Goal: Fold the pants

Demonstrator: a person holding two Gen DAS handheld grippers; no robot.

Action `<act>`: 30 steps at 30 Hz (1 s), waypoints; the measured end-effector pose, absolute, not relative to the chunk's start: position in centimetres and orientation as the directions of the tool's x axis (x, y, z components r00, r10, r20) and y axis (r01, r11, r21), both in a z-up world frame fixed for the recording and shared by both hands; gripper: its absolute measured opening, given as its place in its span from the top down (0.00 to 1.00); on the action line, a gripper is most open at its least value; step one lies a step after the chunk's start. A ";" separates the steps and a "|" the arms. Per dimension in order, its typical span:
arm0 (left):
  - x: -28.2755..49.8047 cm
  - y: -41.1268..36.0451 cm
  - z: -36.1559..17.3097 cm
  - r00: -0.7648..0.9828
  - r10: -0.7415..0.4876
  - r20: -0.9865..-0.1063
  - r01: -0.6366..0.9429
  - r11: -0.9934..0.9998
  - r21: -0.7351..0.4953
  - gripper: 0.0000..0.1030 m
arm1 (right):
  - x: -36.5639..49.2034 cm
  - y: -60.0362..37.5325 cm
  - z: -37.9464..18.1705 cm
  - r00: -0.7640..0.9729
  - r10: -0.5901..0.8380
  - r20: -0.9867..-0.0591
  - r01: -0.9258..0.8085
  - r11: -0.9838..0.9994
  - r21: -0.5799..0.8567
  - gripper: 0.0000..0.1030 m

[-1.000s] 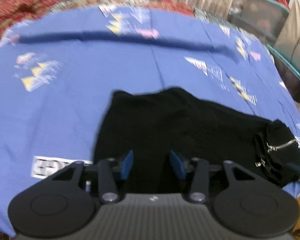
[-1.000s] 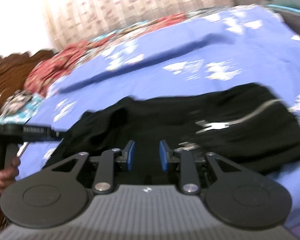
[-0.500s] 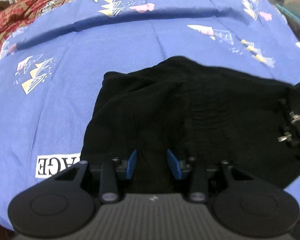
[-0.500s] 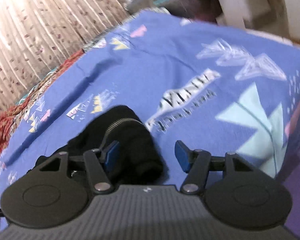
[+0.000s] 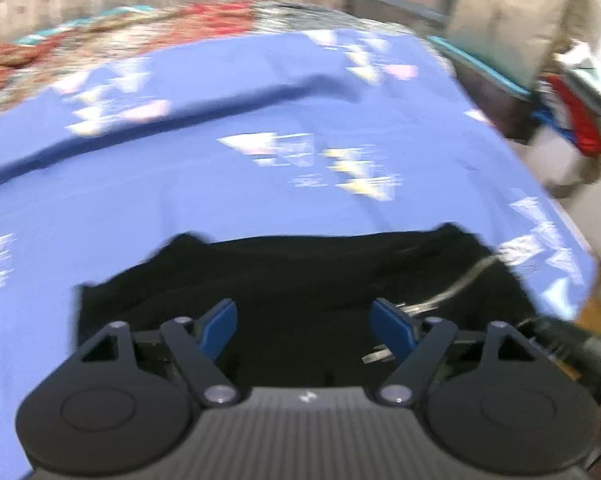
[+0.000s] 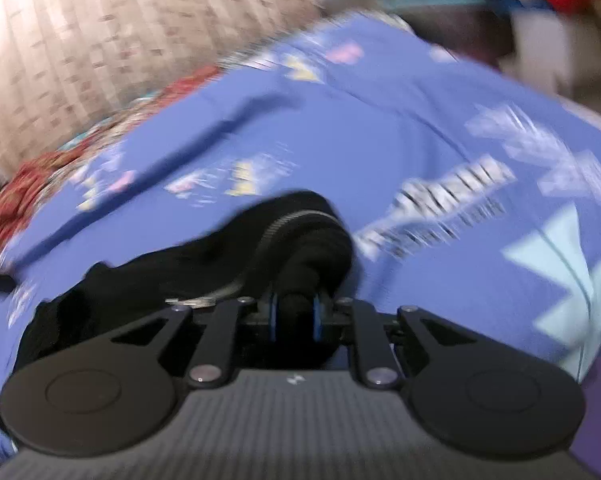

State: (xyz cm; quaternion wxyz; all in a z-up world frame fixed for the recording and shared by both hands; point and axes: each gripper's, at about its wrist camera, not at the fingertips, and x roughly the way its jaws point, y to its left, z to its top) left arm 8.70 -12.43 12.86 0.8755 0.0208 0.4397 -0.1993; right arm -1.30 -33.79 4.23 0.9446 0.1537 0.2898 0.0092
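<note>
- Black pants (image 5: 300, 276) lie bunched on the blue patterned bedsheet (image 5: 220, 200), near its front edge; silver zipper (image 5: 460, 280) shows at the right end in the left wrist view.
- Right gripper (image 6: 294, 316): jaws just closed, blue pads pinching a rolled fold of the pants (image 6: 300, 240) at the zipper end. Cloth is between the pads.
- Left gripper (image 5: 304, 324): jaws just opened, fingers wide apart above the pants, nothing pinched.
- Both views are motion-blurred.
- Past the sheet (image 6: 380, 120): red patterned blanket (image 5: 100, 44) at the far side, curtain (image 6: 100, 40) behind it.
- Right of the bed: dark storage bins with teal rims (image 5: 492, 80), clothes pile (image 5: 580, 120).
</note>
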 end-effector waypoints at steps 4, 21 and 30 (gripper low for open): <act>10.6 -16.5 13.0 0.473 -0.401 -0.785 0.433 0.881 -0.189 0.20 | -2.4 -29.9 5.1 0.837 0.168 -0.521 -0.071 0.977 0.201 0.82; 11.4 -20.1 10.7 0.345 -0.439 -0.830 0.479 0.843 -0.246 0.71 | -1.9 -25.4 6.8 0.826 0.277 -0.491 -0.261 0.960 0.101 0.82; 9.6 -3.7 14.2 0.477 -0.531 -0.701 0.286 0.847 -0.447 0.73 | 0.0 -17.7 10.5 0.739 0.538 -0.406 -0.488 0.843 0.228 0.82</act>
